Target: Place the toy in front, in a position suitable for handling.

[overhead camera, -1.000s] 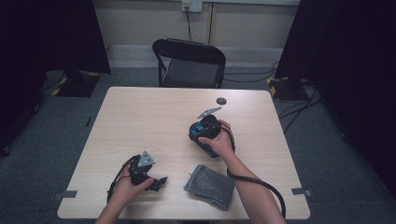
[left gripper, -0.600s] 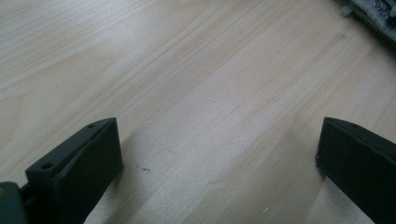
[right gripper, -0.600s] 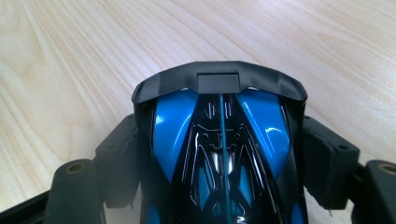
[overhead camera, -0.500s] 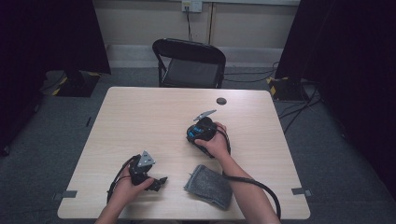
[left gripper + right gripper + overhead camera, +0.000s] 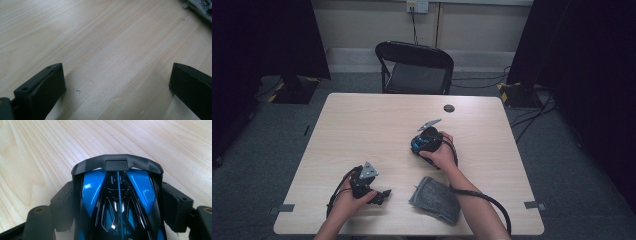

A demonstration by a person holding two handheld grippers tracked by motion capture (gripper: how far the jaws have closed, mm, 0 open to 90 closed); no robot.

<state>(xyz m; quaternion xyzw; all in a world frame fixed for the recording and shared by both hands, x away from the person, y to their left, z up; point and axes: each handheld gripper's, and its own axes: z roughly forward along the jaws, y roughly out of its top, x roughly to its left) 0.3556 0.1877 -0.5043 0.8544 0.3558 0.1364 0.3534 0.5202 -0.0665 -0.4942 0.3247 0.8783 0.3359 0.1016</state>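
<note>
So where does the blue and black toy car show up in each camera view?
High view: toy car at table centre, in the right tool.
Left gripper view: not in it.
Right gripper view: toy car bottom centre, between the jaws.
Shared landmark: pale wooden table.

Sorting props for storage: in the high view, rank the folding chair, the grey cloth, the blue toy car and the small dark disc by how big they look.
1. Folding chair, though it stands farthest away.
2. Grey cloth.
3. Blue toy car, partly hidden by the right tongs clamped on it.
4. Dark disc.
</note>
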